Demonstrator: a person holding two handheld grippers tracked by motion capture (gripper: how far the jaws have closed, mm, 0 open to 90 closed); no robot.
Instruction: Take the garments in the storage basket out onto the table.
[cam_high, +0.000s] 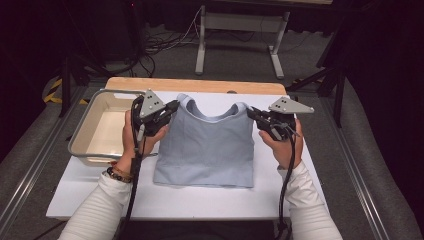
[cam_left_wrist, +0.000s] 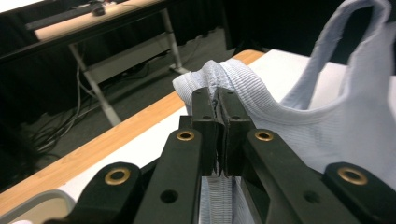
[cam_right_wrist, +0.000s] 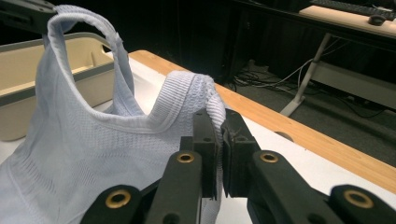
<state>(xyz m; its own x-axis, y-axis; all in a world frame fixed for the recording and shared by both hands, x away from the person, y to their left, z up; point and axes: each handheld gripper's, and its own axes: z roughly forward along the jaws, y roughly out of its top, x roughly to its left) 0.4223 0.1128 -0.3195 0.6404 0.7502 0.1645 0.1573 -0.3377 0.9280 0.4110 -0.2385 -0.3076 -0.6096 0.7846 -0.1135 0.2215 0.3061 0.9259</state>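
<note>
We hold the vest (cam_high: 205, 145) by its shoulder straps, left gripper (cam_high: 171, 106) and right gripper (cam_high: 252, 114) jaws clamped on ribbed fabric. It looks light, soft and limp. The straps seem the best hold.

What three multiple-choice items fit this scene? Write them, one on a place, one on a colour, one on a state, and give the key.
1. Where is the bin relative to the tank top?
A. At the person's left of it
B. At the person's right of it
C. On top of it

2. What colour is the tank top?
A. Red
B. Pale blue
C. Black

3. What are the two hand-held grippers doing?
A. Both hang open above the table
B. Only one holds cloth
C. Each is shut on a shoulder strap

Key:
1 A, since the high view shows the bin by the left hand-held gripper.
2 B, as the ribbed cloth reads pale blue in each view.
3 C, because the left hand-held gripper pinches one strap in its own view and the right hand-held gripper pinches the other.
</note>
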